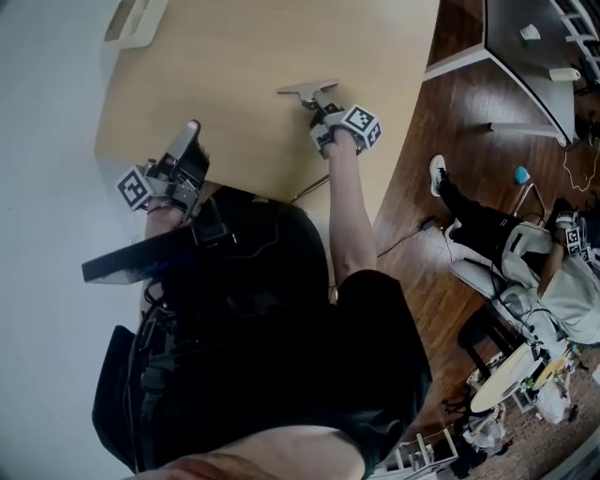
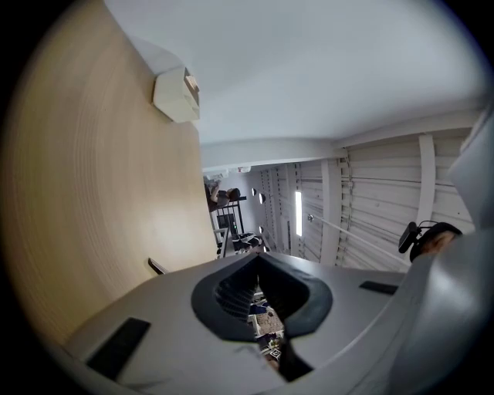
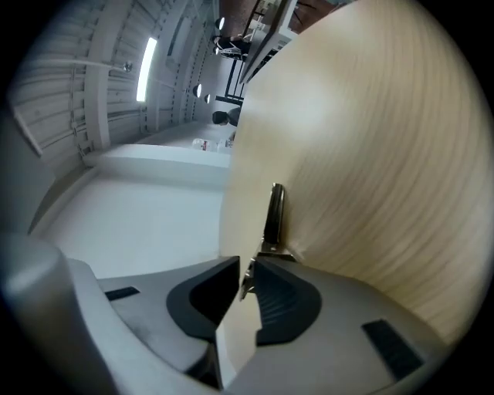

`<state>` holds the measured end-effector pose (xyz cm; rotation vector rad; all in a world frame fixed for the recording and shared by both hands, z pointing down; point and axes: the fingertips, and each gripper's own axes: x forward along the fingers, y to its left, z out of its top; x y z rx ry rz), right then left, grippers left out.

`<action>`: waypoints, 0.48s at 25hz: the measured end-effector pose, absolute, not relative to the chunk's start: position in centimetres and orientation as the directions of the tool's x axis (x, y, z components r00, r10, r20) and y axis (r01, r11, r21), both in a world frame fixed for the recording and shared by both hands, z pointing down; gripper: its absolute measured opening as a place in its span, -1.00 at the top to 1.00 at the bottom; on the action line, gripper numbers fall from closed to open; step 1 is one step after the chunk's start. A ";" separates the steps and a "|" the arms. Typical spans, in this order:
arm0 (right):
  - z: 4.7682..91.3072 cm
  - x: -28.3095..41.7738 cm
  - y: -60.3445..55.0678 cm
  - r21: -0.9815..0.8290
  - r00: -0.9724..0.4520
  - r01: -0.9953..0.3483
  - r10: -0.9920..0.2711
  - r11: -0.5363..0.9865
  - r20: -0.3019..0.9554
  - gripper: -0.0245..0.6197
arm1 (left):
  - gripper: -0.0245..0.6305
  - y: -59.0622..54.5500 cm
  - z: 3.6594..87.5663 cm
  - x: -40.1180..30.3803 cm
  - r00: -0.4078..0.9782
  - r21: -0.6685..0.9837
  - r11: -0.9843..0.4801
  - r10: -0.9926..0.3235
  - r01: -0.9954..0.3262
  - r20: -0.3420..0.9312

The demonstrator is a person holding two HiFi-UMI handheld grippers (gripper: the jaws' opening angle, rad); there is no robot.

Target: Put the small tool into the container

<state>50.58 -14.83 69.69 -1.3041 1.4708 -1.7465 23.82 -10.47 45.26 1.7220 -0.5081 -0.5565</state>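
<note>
Tool [image 3: 274,208] on table [image 3: 370,154], end between right gripper [image 3: 245,266] tips.

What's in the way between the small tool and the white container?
Nothing visible: only bare table lies between the small tool, at the right gripper's tips, and the white container at the far corner. The left gripper is off that path.
</note>
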 end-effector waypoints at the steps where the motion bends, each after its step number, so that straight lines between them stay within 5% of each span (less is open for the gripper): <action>1: 69.6 50.8 -14.9 -0.946 -0.415 -0.177 -0.851 -0.272 0.322 0.85 | 0.94 -10.2 45.3 24.0 0.788 0.975 -0.215 -0.608 -0.047 -0.096; 12: 65.7 44.6 -13.8 -0.989 -0.468 -0.112 -0.873 -0.093 0.135 0.94 | 0.94 -7.9 46.3 18.1 0.731 0.973 -0.224 -0.672 -0.048 -0.119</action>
